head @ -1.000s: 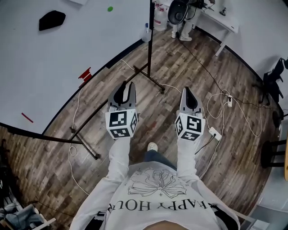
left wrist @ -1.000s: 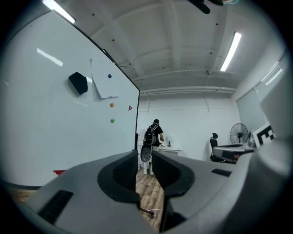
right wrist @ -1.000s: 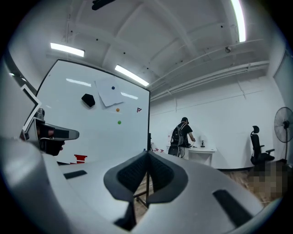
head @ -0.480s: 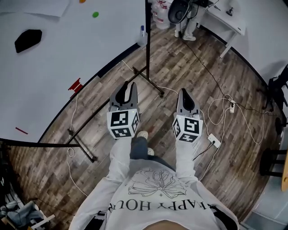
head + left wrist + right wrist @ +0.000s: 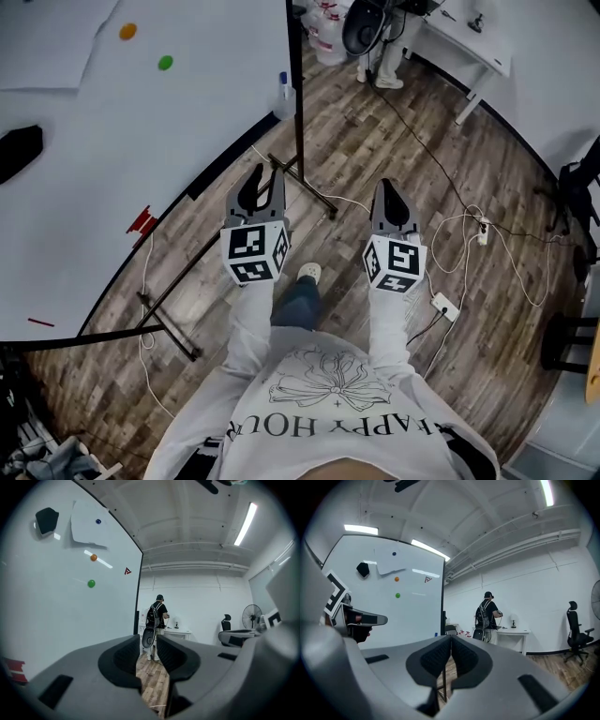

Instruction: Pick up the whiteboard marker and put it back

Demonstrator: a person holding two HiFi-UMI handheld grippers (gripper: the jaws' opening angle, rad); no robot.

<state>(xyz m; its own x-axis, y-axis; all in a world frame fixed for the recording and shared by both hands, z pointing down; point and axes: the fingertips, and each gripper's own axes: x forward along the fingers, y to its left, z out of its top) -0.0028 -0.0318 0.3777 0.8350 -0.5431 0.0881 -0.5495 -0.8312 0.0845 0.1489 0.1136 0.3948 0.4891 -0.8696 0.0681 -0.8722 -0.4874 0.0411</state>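
whiteboard: a large white whiteboard [image 5: 112, 141] on a black metal stand is filling the left side of all three views
marker: a small blue-tipped white stick [image 5: 282, 86], seemingly the whiteboard marker, is standing at the whiteboard's lower right corner, against its black post; it is too small to be sure of
left gripper: the grey left gripper [image 5: 261, 178] is hovering just beside the whiteboard's bottom edge; its jaws are opening, a narrow gap apart, with only wooden floor showing between them
right gripper: the grey right gripper [image 5: 389, 199] is hovering farther out from the whiteboard; its ribbed pads are pressing together on nothing
head view alone: is showing thin white cables [image 5: 487, 234] trailing over the floor away from the whiteboard
gripper views alone: are showing a small round blue magnet [image 5: 98, 521] high on the whiteboard, and a person with a black backpack [image 5: 487, 616] standing beyond the whiteboard's right edge
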